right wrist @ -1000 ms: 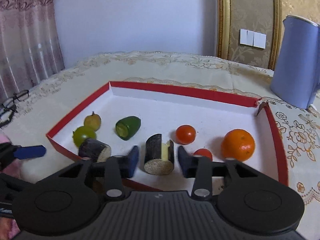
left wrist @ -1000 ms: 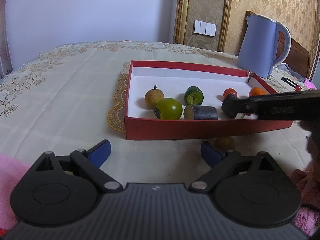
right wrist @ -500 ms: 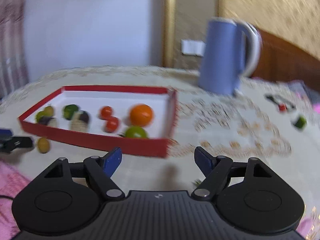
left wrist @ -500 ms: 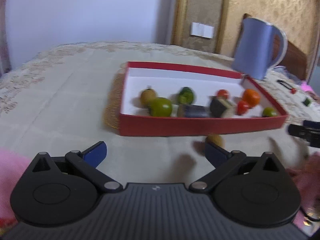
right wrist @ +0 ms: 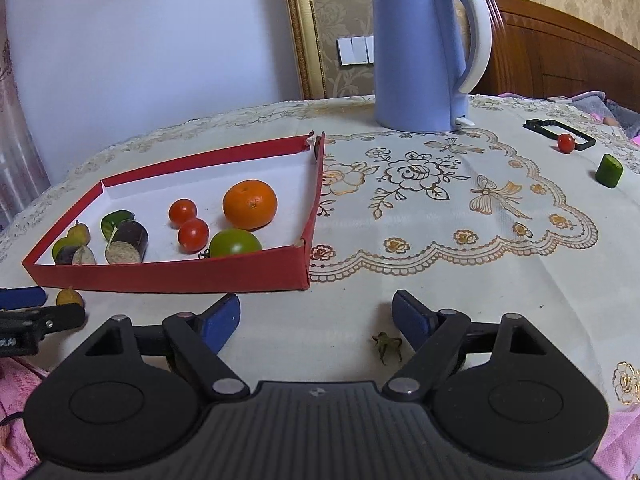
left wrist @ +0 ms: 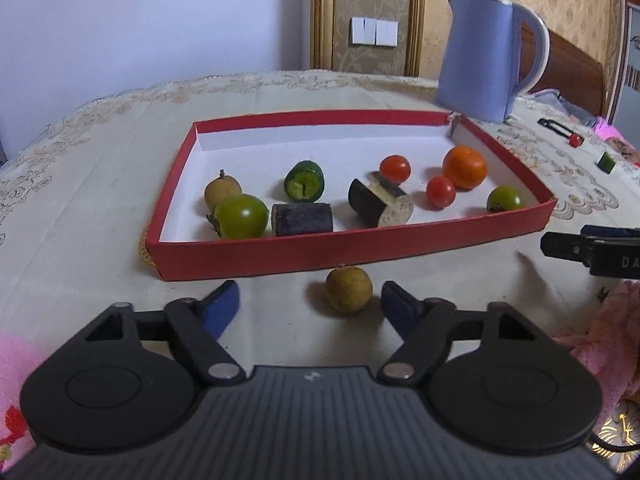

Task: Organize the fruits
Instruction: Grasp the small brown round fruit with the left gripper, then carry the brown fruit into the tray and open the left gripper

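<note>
The left tongs are standing released, their jaws having just been narrowing, with a brownish round fruit lying on the counter between the blue pads and neither pad pressing on it. The right tongs are also standing released and holding nothing, their jaws having just been widening over bare cloth, with a small dried green stem lying just inside the right pad.

The only writing showing is the pair of pale letters "DA" on the dark body of the right tongs at the right edge of the left view, where the rest is being cut off by the frame.

Just beyond the loose fruit, a red box with a white floor is sitting on the counter. It is holding a second brownish fruit touching a green tomato, a green cucumber piece, two dark eggplant pieces, two small red tomatoes, an orange and another green tomato by the near right wall.

Well apart from the box, on the embroidered cloth, a blue kettle is standing upright. A further cucumber piece and a small red tomato are lying near the right edge, the tomato sitting against a black frame-like object that is too small to make out. Pink fabric is being cut off at the lower corners.
</note>
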Motion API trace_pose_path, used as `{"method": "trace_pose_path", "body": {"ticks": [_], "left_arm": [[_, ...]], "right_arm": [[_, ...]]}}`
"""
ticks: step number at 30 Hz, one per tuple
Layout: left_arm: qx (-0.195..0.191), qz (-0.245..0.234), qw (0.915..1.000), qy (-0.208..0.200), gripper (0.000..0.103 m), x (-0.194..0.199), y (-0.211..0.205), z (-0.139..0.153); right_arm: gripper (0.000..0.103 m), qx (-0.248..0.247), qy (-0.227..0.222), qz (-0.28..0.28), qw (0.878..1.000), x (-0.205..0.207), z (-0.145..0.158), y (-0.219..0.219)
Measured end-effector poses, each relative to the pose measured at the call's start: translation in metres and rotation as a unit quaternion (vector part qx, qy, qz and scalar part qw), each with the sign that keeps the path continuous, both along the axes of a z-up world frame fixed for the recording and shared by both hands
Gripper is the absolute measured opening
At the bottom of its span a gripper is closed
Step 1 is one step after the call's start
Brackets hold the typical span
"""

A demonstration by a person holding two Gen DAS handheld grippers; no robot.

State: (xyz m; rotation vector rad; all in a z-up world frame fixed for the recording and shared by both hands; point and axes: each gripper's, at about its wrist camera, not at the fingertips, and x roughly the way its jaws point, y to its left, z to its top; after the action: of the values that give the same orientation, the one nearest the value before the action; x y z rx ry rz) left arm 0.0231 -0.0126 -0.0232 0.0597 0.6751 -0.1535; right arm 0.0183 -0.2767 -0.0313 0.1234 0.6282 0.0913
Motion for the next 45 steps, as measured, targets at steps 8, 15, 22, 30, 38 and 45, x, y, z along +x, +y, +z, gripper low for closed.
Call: {"method": "trace_pose_path", "body": {"ticks": [8, 15, 22, 30, 38, 45], "left_arm": [[0.008, -0.015, 0.9998, 0.007, 0.023, 0.0, -0.006, 0.004], [0.018, -0.021, 0.9996, 0.002, 0.022, -0.002, -0.011, 0.006], [0.041, -0.026, 0.9983, -0.031, 0.022, -0.014, -0.018, 0.019], [0.049, -0.014, 0.9963, -0.07, 0.022, -0.003, -0.018, 0.039], [0.016, 0.045, 0.9982, -0.036, 0.022, 0.078, 0.01, 0.034], [0.032, 0.065, 0.9971, -0.024, 0.022, 0.113, 0.016, 0.019]], "right_arm": [[0.084, 0.003, 0.0, 0.0, 1.0, 0.001, 0.0, -0.001], [0.084, 0.004, 0.0, 0.0, 1.0, 0.001, 0.0, -0.001], [0.084, 0.005, -0.001, 0.0, 1.0, 0.001, 0.0, -0.001], [0.084, 0.005, 0.0, 0.0, 1.0, 0.001, 0.0, -0.001], [0.084, 0.005, 0.0, -0.001, 1.0, 0.001, 0.0, 0.0], [0.085, -0.002, 0.002, 0.001, 1.0, 0.001, -0.001, 0.001]]}}
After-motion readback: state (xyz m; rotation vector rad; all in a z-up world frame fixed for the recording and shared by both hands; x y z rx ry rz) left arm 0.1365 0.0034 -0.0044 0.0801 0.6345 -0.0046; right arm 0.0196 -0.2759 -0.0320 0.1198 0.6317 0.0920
